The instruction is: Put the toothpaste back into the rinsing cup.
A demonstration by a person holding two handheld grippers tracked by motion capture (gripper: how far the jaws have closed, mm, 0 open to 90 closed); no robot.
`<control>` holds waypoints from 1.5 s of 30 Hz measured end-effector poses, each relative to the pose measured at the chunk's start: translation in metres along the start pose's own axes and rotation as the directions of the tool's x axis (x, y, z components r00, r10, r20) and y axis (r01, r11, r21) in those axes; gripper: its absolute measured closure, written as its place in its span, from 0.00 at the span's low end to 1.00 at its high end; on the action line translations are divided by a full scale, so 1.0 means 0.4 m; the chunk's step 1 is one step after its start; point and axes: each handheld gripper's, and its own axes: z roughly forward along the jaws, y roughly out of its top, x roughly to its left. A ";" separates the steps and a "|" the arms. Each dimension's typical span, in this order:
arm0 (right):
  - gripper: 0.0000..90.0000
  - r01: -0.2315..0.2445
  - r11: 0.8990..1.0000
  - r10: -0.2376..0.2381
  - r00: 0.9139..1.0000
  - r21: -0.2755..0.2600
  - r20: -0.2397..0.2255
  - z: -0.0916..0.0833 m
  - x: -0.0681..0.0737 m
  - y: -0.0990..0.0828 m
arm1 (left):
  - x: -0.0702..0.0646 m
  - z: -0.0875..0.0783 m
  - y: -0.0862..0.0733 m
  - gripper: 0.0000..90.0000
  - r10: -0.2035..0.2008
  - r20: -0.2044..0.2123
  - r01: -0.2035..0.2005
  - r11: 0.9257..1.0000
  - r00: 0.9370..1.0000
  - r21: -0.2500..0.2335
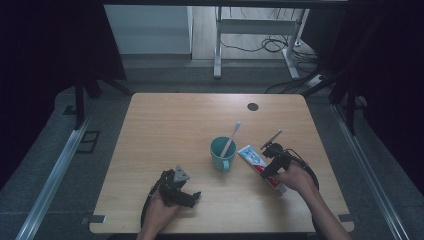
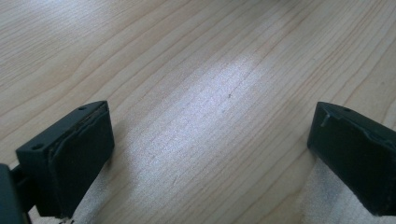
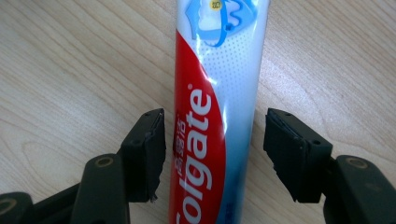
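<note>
Teal cup (image 1: 222, 154) with toothbrush (image 1: 231, 138) beside toothpaste tube (image 1: 252, 158)

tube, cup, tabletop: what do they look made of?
Tube: likely soft plastic laminate, glossy; streaked highlights run across its printed red, white and blue skin.
Cup: teal, smooth and evenly coloured, probably plastic, though glazed ceramic can't be ruled out.
Tabletop: pale wood grain with a satin sheen; solid wood or printed laminate, can't tell which.
</note>
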 end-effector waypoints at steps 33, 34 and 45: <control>0.57 -0.015 0.983 0.008 0.999 0.184 0.038 0.049 0.012 0.105 | 0.000 0.000 0.000 0.01 0.000 0.000 0.000 1.000 1.000 0.000; 0.60 -0.012 0.983 0.006 0.999 0.182 0.035 0.048 0.009 0.104 | 0.000 0.000 0.000 0.01 0.001 0.000 -0.001 1.000 1.000 0.000; 0.78 -0.029 0.993 0.030 1.000 0.119 -0.006 0.021 -0.006 0.085 | 0.000 0.000 0.000 0.01 0.000 0.000 0.000 1.000 1.000 0.000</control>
